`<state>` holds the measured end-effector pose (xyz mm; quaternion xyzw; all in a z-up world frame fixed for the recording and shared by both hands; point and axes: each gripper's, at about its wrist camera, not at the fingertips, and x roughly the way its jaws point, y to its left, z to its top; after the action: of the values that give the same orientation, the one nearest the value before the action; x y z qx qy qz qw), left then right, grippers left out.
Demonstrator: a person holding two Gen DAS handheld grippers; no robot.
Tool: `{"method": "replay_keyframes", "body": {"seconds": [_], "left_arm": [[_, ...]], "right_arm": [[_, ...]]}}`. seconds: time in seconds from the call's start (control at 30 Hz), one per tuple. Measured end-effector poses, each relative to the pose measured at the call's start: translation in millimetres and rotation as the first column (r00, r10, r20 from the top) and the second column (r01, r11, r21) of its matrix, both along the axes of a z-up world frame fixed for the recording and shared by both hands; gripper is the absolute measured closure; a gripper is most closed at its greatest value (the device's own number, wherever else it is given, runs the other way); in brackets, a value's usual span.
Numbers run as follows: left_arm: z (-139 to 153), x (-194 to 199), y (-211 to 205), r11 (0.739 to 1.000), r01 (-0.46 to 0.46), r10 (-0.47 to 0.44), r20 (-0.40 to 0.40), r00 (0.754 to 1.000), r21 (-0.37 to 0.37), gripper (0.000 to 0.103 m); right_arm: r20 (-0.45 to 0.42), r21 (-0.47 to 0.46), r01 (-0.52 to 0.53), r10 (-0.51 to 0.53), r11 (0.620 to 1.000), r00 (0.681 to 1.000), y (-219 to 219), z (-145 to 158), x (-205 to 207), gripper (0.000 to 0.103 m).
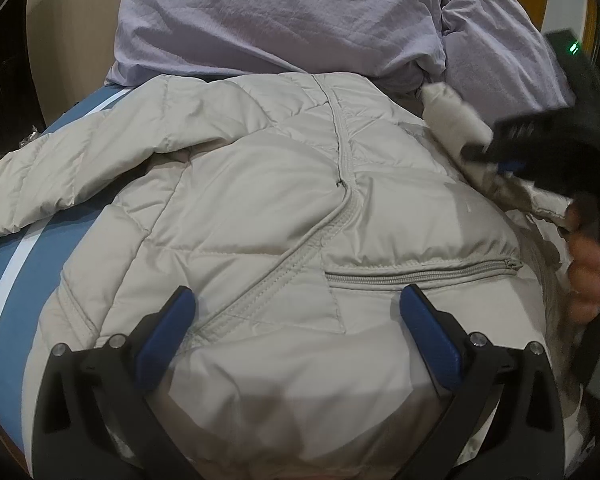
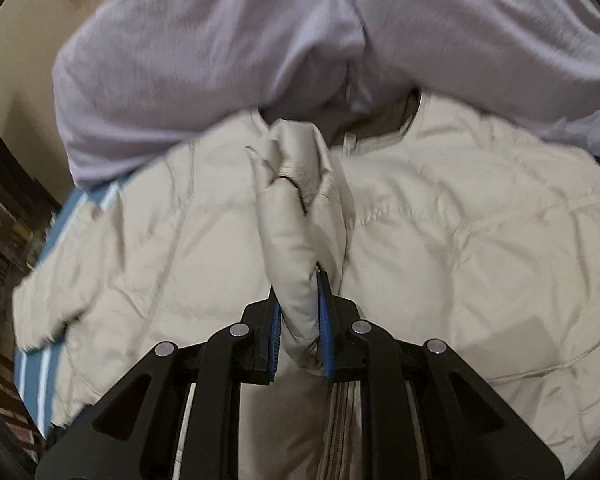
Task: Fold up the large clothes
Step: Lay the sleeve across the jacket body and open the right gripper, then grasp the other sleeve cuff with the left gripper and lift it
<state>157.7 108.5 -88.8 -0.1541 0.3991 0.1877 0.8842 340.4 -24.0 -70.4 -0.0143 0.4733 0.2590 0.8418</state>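
A cream quilted puffer jacket (image 1: 260, 200) lies front up on a blue striped bed, zipper down its middle and a zipped pocket at the lower right. My left gripper (image 1: 296, 300) is open and empty just above the jacket's lower front. My right gripper (image 2: 298, 292) is shut on a bunched fold of the jacket's sleeve (image 2: 292, 208) and holds it above the jacket body (image 2: 460, 220). The right gripper also shows in the left wrist view (image 1: 480, 152), at the jacket's right side, blurred, holding the cream sleeve end (image 1: 448, 112).
A lilac quilt (image 1: 280, 20) is heaped at the far side of the bed, touching the jacket's collar; it also shows in the right wrist view (image 2: 220, 60). The blue sheet with white stripes (image 1: 24, 260) shows at left. Dark furniture (image 2: 0, 200) stands left of the bed.
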Motion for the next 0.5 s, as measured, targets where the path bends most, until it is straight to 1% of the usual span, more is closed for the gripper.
{"method": "replay_keyframes", "body": {"seconds": [0.07,0.1,0.13,0.2,0.23,0.27,0.33,0.43,0.5], "left_arm": [[0.0,0.0,0.1,1.000,0.000,0.000,0.000,1.000,0.000,0.002],[0.0,0.0,0.0,1.000,0.000,0.000,-0.001,1.000,0.000,0.002],[0.0,0.0,0.0,1.000,0.000,0.000,-0.001,1.000,0.001,0.002],[0.0,-0.1,0.1,1.000,0.000,0.000,-0.001,1.000,0.000,0.002],[0.1,-0.1,0.1,1.000,0.000,0.000,0.000,1.000,0.000,0.002],[0.1,-0.1,0.0,1.000,0.000,0.000,-0.001,1.000,0.000,0.002],[0.2,-0.1,0.0,1.000,0.000,0.000,-0.001,1.000,0.000,0.002],[0.4,0.0,-0.2,1.000,0.000,0.000,-0.001,1.000,0.000,0.002],[0.4,0.0,-0.1,1.000,0.000,0.000,-0.002,1.000,0.000,0.002]], "right_arm": [[0.002,-0.022,-0.006,0.006,1.000,1.000,2.8,-2.4,-2.2,0.082],[0.010,-0.031,-0.015,0.016,0.999,1.000,4.3,0.9,-4.4,0.076],[0.005,-0.029,-0.027,0.027,0.999,1.000,5.1,4.2,-5.5,0.067],[0.001,0.017,-0.034,0.034,0.999,0.999,-0.1,13.9,-6.6,0.056],[0.018,0.033,-0.022,0.022,0.999,1.000,-5.1,19.6,-6.8,0.051],[0.058,0.036,0.008,-0.010,0.999,0.998,-11.7,26.6,-6.7,0.049],[0.108,0.021,0.071,-0.073,0.997,0.992,-23.6,31.9,-2.6,0.045],[0.139,-0.032,0.164,-0.158,0.986,0.978,-36.9,25.3,7.7,0.044],[0.125,-0.055,0.189,-0.181,0.980,0.976,-41.6,14.5,13.2,0.040]]}}
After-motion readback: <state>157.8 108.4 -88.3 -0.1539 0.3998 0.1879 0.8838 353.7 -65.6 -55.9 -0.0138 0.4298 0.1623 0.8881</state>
